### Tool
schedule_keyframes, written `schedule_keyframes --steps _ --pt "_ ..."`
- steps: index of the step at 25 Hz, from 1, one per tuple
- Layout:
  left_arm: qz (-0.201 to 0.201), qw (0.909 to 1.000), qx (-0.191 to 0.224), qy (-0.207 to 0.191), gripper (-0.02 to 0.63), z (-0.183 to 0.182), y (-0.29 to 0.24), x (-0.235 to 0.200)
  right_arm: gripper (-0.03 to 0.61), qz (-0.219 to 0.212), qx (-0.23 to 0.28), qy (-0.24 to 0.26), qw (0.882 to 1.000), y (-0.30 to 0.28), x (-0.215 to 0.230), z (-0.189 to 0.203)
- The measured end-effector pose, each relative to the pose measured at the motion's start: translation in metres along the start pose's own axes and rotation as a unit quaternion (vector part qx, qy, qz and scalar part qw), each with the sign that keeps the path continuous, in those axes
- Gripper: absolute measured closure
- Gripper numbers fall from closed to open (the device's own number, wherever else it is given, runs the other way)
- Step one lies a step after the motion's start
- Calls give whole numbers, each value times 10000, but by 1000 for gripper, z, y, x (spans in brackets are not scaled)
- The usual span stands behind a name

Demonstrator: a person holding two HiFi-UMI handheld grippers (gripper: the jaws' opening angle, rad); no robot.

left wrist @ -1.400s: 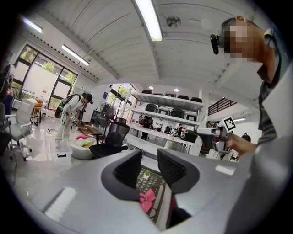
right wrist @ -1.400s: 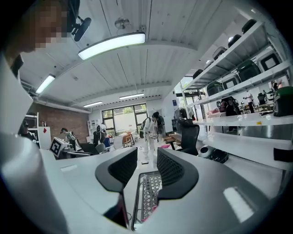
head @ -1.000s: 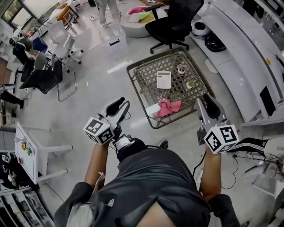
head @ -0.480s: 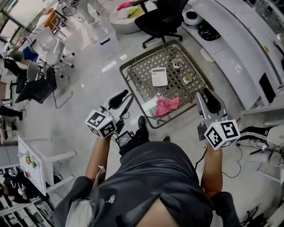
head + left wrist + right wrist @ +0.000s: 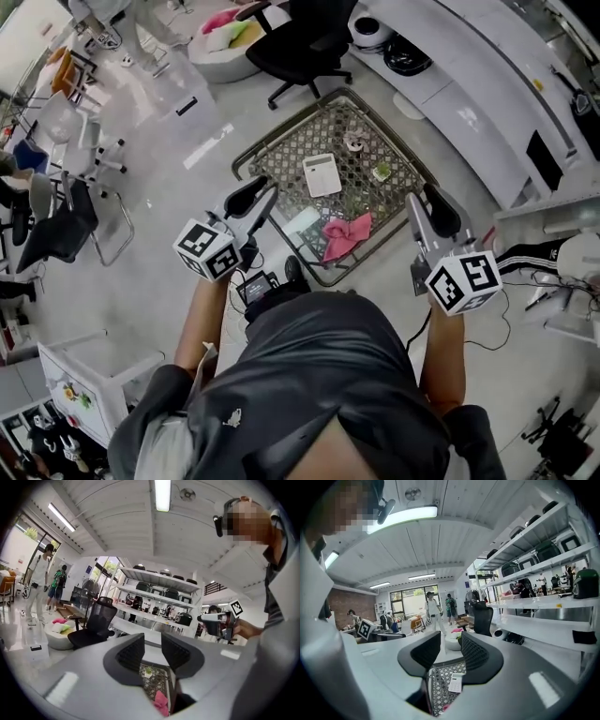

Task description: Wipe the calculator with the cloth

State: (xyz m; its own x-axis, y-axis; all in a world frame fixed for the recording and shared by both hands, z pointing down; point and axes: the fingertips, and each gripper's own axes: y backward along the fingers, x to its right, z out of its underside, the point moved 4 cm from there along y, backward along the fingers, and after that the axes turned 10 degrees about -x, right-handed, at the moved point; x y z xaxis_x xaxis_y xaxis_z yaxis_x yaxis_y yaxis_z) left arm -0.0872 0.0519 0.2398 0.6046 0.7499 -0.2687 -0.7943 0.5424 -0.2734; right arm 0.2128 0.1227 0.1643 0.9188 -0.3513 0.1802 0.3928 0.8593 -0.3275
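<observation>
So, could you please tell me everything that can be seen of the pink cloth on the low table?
The pink cloth looks like soft fabric, crumpled into a loose bunch rather than spread flat. It lies on the lattice top of the low table, near the corner closest to the person, apart from the white calculator farther back. A pale sheet lies right beside it; whether they touch cannot be told.
</observation>
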Motion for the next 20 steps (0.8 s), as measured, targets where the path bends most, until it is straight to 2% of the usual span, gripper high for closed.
schedule_keyframes --steps 9,16,20 --pt "526 9984 -188 53 457 -7 -24 -55 459 484 -63 -76 9988 -38 -12 -10" --pt "931 9952 -276 79 457 -8 -40 -85 459 839 -292 -161 9959 -62 -19 -1" --pt "898 9950 -402 163 457 4 -43 -105 459 825 -540 -272 9948 -82 -18 15"
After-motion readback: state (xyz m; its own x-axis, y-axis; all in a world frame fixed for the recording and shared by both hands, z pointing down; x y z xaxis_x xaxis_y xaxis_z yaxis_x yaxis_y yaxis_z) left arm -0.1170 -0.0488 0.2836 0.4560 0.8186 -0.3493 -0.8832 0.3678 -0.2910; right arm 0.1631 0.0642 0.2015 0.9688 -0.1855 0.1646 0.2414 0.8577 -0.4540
